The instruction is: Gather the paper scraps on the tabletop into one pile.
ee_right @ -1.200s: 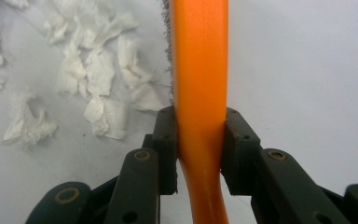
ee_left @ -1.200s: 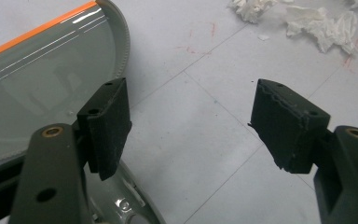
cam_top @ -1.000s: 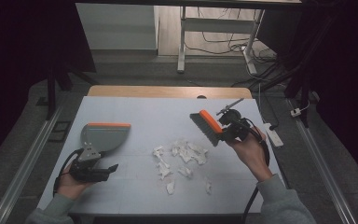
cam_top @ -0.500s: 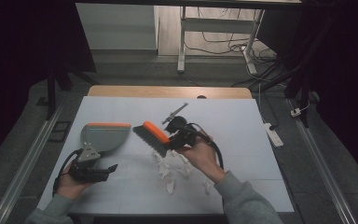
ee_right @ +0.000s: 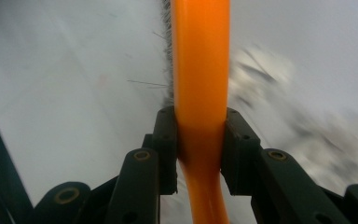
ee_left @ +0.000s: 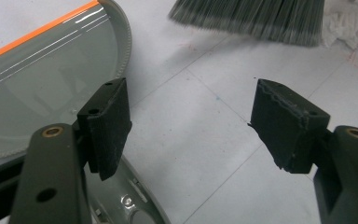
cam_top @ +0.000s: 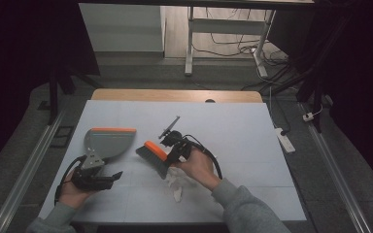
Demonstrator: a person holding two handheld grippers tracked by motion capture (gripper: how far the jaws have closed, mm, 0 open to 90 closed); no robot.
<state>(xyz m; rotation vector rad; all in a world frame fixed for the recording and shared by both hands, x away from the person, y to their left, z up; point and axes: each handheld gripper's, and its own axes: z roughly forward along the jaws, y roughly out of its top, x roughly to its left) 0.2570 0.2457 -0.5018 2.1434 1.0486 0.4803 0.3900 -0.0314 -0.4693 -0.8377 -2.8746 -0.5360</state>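
Brush [cam_top: 153, 155]: I have swept it leftward across the table [cam_top: 252, 141], from the right side to just beside the dustpan [cam_top: 108, 141].
Paper scraps [cam_top: 177, 184]: dragged along; most are hidden under my right hand.
Right tongs [ee_right: 199, 140]: pinching the orange handle.
Left tongs [ee_left: 191, 126]: spread; dustpan handle grip unclear.
Right gripper view: motion-blurred.

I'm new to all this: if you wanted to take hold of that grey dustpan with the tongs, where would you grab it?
Probably by the handle at the dustpan's near end, coming from the person's side. The pan lies flat with its orange lip pointing away, so the wide scoop is too broad, while the narrow handle faces the left tongs, which stand open beside it.
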